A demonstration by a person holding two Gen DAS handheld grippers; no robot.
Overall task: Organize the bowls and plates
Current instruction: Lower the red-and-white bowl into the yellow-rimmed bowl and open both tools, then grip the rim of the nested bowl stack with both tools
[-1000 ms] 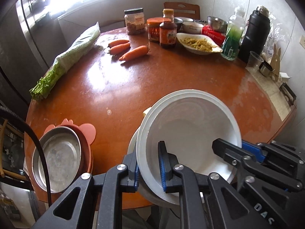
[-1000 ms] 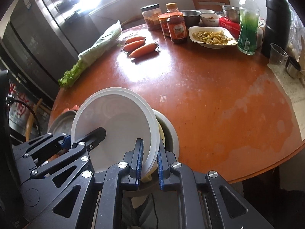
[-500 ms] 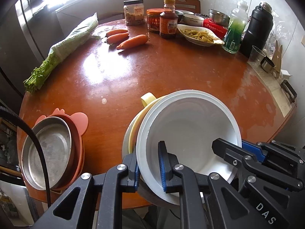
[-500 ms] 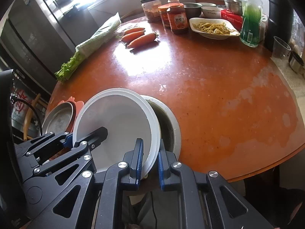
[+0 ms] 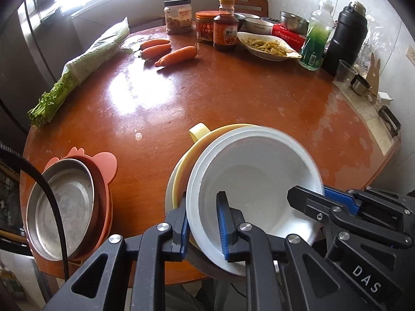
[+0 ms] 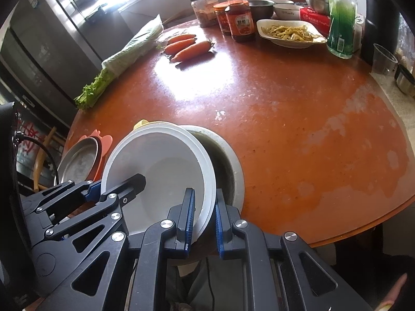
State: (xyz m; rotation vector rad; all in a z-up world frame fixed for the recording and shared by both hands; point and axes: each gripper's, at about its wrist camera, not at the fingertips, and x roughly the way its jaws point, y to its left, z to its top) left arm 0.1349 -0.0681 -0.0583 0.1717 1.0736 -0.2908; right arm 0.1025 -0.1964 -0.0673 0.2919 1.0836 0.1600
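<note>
We hold one white bowl (image 5: pixel 259 181) by its rim at the near edge of the round table (image 5: pixel 233 98): our left gripper (image 5: pixel 203 226) grasps the left rim with jaws beginning to open, our right gripper (image 6: pixel 203 213) is clamped on the right rim. It sits tilted over a yellow bowl (image 5: pixel 199 142) nested in a grey-white bowl (image 6: pixel 228 160). To the left, a steel plate (image 5: pixel 62 204) rests in a pink dish (image 5: pixel 103 173).

On the tabletop (image 5: pixel 233 98), a bowl (image 5: pixel 254 181) sits nested in stacked bowls at six o'clock. A metal dish (image 5: pixel 62 204) lies at eight, greens (image 5: pixel 85 59) at ten, carrots (image 5: pixel 166 51) at eleven, jars (image 5: pixel 205 26) at twelve.
</note>
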